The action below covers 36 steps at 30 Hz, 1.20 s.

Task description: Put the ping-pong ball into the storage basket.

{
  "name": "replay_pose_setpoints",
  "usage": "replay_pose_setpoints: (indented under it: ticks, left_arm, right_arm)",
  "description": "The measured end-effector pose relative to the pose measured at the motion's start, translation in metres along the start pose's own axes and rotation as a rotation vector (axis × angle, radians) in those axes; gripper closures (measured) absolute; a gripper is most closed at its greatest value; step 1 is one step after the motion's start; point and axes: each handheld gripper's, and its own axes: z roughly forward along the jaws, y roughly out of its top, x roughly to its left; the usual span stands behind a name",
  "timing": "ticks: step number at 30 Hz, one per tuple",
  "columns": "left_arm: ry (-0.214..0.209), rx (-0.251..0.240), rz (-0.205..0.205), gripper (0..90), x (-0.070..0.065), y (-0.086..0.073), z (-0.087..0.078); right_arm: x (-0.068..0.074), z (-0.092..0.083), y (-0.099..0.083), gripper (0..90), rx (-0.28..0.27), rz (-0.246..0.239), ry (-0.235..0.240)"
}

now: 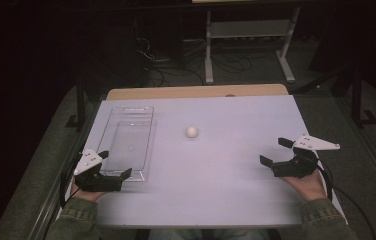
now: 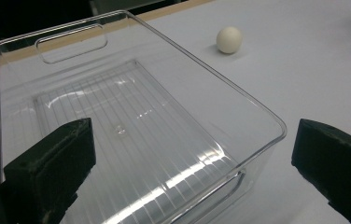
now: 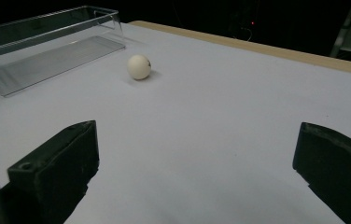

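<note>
Both grippers sit wide apart, holding nothing: left gripper (image 1: 110, 172) at the clear tray's (image 2: 262, 112) near end, likely to steady it. Right gripper (image 1: 277, 152) faces the white ball (image 3: 139, 66), probably lining up a grab.

I see a small white ball (image 1: 192, 131) on the counter (image 1: 236, 175), approx center, just right of a clear plastic bin (image 1: 126, 141), upright, w/ nothing inside.
</note>
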Motion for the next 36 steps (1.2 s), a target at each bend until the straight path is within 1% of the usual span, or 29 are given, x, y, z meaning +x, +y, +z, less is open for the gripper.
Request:
replay_pose_setpoints:
  ticks: [4, 6, 8, 14, 19, 21, 23, 24, 25, 28, 31, 36]
  left_arm:
    - [0.0, 0.007, 0.007, 0.0, -0.001, 0.0, 0.001]
    - [-0.002, 0.01, 0.006, 0.0, -0.001, 0.0, 0.001]
    - [-0.004, 0.017, 0.006, 0.0, -0.002, 0.0, 0.002]
    - [-0.005, 0.05, 0.033, 0.0, -0.006, 0.004, 0.005]
    - [-0.014, 0.081, 0.062, 0.0, -0.008, 0.012, 0.007]
    - [-0.021, 0.099, 0.085, 0.0, -0.009, 0.016, 0.008]
    - [-0.027, 0.106, 0.102, 0.0, -0.01, 0.021, 0.01]
    - [-0.027, 0.106, 0.102, 0.0, -0.01, 0.021, 0.01]
    - [-0.034, 0.114, 0.119, 0.0, -0.012, 0.027, 0.01]
    - [-0.04, 0.119, 0.144, 0.0, -0.014, 0.036, 0.012]
    - [-0.044, 0.135, 0.166, 0.0, -0.016, 0.04, 0.015]
    - [-0.057, 0.157, 0.189, 0.0, -0.018, 0.046, 0.02]
  right_arm:
    - [0.0, -0.001, 0.0, 0.0, -0.002, -0.003, -0.002]
    - [0.001, -0.001, -0.001, 0.0, -0.004, 0.006, -0.005]
    - [0.001, -0.001, -0.001, 0.0, 0.003, 0.0, -0.007]
    - [0.001, 0.0, -0.001, 0.0, 0.005, -0.006, -0.008]
    - [0.001, -0.001, -0.001, 0.0, 0.002, -0.005, -0.008]
    - [0.001, -0.001, -0.001, 0.0, 0.001, -0.006, -0.008]
    - [0.001, -0.001, -0.001, 0.0, -0.001, -0.01, -0.01]
    - [0.001, -0.001, -0.001, 0.0, -0.001, -0.01, -0.01]
    - [0.001, -0.001, 0.0, 0.0, -0.002, -0.012, -0.009]
    - [0.002, -0.001, -0.001, 0.0, 0.0, -0.012, -0.008]
    - [0.002, -0.001, -0.001, 0.0, 0.0, -0.013, -0.006]
    - [0.002, 0.0, -0.001, 0.0, 0.003, -0.015, -0.004]
